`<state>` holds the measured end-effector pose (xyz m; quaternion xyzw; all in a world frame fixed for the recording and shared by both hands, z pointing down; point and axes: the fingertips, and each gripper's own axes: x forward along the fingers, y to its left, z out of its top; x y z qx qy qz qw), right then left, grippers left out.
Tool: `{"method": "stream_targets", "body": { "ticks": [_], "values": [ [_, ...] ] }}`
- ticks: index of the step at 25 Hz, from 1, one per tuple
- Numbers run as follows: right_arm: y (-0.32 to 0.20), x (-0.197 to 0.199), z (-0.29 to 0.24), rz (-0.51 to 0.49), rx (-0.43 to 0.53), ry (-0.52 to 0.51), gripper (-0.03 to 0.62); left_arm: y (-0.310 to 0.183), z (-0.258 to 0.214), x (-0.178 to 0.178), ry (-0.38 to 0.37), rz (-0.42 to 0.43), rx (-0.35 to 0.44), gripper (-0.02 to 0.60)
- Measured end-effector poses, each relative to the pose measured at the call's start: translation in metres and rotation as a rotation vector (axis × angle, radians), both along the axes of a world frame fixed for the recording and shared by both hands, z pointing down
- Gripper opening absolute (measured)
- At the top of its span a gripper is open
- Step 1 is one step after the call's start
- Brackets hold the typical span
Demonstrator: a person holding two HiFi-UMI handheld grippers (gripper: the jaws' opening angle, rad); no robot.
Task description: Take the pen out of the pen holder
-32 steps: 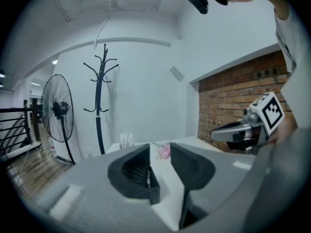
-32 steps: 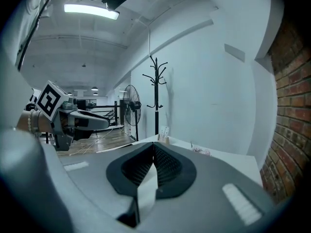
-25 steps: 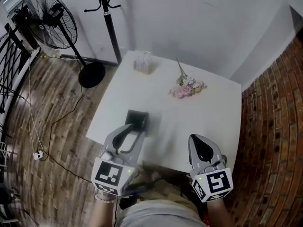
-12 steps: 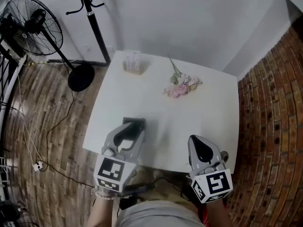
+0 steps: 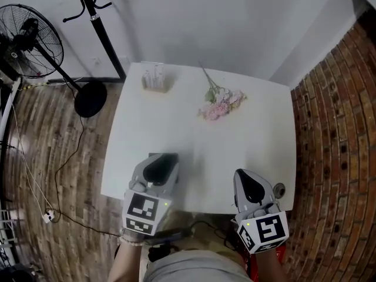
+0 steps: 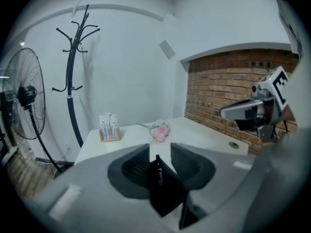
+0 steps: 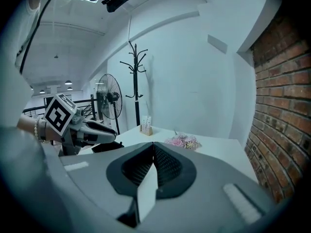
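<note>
A black pen holder (image 6: 167,193) stands near the front left edge of the white table (image 5: 247,140). My left gripper (image 5: 160,160) covers most of it in the head view. In the left gripper view the holder fills the narrow gap between the jaws of the left gripper (image 6: 159,152), which is shut on it. A thin dark stick, perhaps the pen (image 6: 156,171), rises at the holder's near corner. My right gripper (image 5: 245,175) hovers at the front right edge, shut and empty. The right gripper (image 7: 153,152) shows no gap between its jaws.
A bunch of pink flowers (image 5: 220,104) lies at the back middle. A wooden stand with white cards (image 5: 154,78) sits at the back left corner. A cable hole (image 5: 278,188) is near the right gripper. A fan (image 5: 26,40), coat rack (image 5: 97,28) and brick wall (image 5: 335,128) surround the table.
My left gripper has moved forward over the black holder and its jaws have narrowed onto it. The head view has shifted, so the table sits lower left. The right gripper has stayed put.
</note>
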<state>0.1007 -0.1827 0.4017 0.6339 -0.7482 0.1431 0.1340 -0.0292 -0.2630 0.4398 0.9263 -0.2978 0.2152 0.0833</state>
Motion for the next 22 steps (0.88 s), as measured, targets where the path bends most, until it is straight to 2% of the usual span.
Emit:
{"method": "stream_targets", "body": {
  "ticks": [10, 22],
  "values": [
    [-0.004, 0.004, 0.011, 0.062, -0.029, -0.01, 0.005, -0.008, 0.018, 0.007, -0.085, 0.047, -0.041, 0.121],
    [-0.002, 0.006, 0.016, 0.09, -0.036, -0.024, 0.005, -0.012, 0.036, 0.011, -0.228, 0.022, -0.095, 0.106]
  ]
}}
